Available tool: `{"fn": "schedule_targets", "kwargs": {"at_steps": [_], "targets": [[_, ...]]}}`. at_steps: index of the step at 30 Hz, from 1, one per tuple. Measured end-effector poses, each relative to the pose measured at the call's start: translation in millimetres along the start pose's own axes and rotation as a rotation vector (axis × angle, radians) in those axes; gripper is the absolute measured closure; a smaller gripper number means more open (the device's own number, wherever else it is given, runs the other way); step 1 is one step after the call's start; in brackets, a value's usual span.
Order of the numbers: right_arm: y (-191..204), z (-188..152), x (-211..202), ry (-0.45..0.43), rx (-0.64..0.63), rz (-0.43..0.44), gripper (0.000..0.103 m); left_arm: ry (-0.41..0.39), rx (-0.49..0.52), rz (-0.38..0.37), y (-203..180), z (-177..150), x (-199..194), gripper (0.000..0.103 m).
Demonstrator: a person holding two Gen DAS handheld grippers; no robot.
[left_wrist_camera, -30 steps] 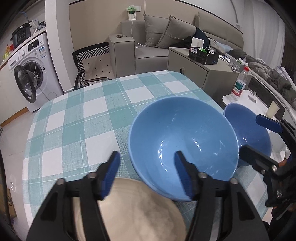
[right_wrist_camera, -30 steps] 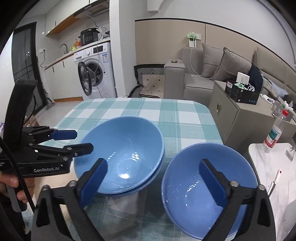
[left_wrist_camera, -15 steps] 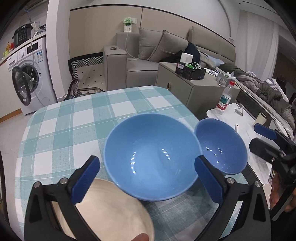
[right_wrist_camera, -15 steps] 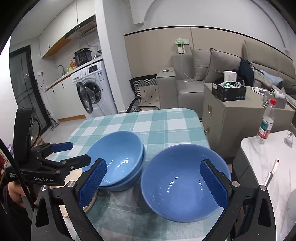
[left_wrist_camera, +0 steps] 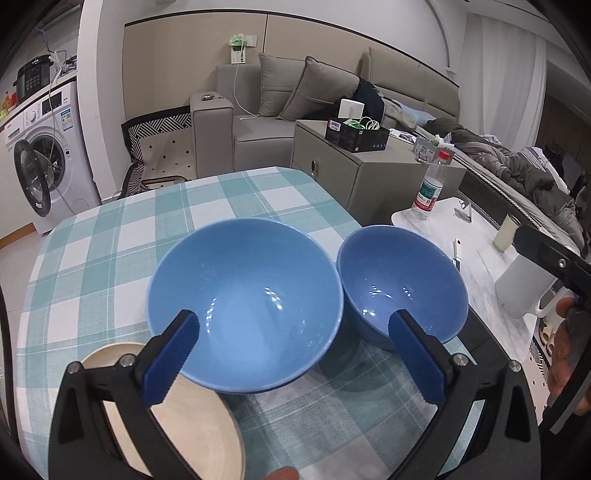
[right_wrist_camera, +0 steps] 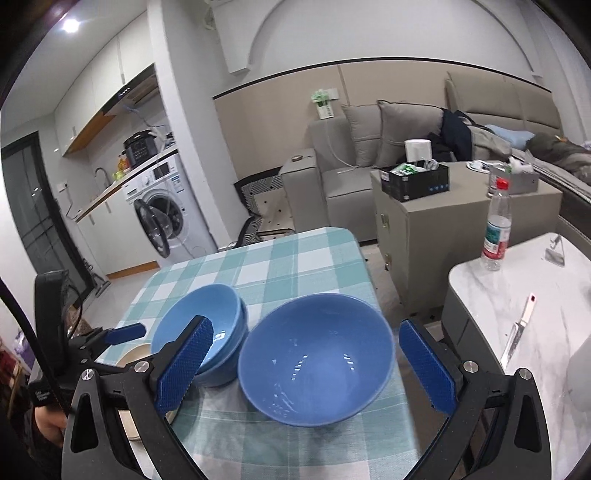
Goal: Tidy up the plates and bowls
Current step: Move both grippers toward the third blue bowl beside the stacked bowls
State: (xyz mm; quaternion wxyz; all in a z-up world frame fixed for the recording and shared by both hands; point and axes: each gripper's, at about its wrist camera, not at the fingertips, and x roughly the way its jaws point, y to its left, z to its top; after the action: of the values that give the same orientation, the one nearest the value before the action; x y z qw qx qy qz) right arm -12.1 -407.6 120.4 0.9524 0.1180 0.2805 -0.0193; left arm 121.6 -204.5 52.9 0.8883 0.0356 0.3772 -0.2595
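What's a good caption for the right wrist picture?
Open right hand-held gripper facing a single blue bowl beside stacked blue bowls on a checked table.

Grey sofa (left_wrist_camera: 258, 110) against beige wall, washing machine (right_wrist_camera: 166, 218) left, ceiling light (right_wrist_camera: 70, 25)

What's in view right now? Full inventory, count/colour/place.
stacked bowls: two visible, blue, nested on the table's left side
single bowl: one, blue, on the table right of the stack
plate: one, beige, near left corner, beside the stack
tablecloth: one, teal and white check, covers the table
side table: one, white marble, right of the table
water bottle: one, clear with red cap, on the side table
knife: one, white handle, on the side table
washing machine: one, white, door open, back left
sofa: one, grey, against the back wall
left gripper: open, holding nothing
right gripper: open, holding nothing
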Motion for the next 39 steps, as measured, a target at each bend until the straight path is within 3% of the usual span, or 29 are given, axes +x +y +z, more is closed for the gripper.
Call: {"fn": "schedule_targets", "kwargs": {"at_steps": [7,12,23,39], "targets": [[-20,-2,10,0.032,0.036,-0.027,0.001,0.001,0.07,-0.005,-29,-3,2,0.001],[-31,-3,16,0.04,0.053,-0.053,0.001,0.008,0.089,-0.051,-45,-4,5,0.003],[-60,-5,25,0.057,0.126,-0.082,0.001,0.095,0.068,-0.124,-68,-8,22,0.034],[-82,-20,56,0.115,0.172,-0.074,0.002,0.15,-0.017,-0.122,-74,-12,46,0.035]]}}
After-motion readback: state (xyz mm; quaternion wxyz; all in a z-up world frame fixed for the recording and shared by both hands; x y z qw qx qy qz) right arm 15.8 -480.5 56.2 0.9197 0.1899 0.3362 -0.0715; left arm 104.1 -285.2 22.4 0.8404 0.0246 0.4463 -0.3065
